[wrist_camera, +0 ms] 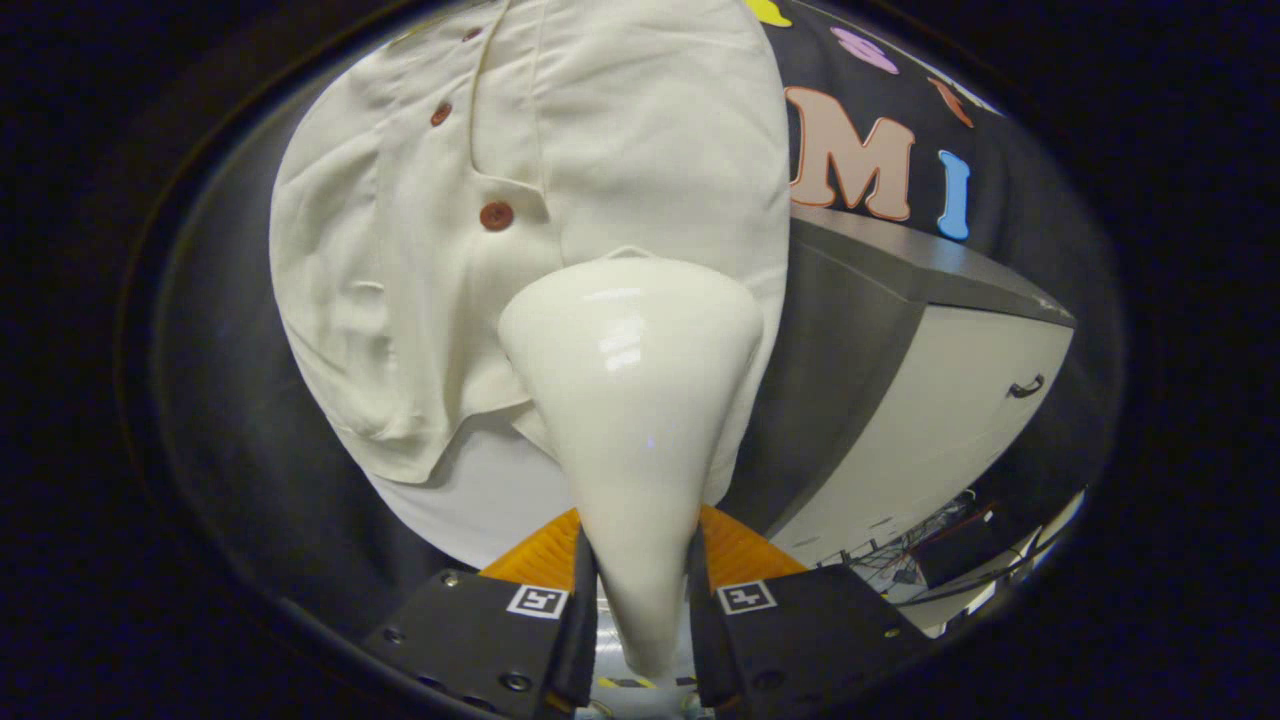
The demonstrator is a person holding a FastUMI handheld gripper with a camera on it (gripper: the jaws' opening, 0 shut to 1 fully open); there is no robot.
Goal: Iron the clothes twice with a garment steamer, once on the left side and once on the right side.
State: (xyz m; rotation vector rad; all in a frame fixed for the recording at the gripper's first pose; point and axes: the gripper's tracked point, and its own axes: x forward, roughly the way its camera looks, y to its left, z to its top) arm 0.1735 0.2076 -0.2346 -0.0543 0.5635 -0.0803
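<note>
Gripper is clamping both fingers on the neck of the white steamer, jaws nearly closed around it. Steamer head is pressing against the cream shirt hanging just beyond the fingers, right of the brown buttons. Grey-topped cabinet is standing to the right.
</note>
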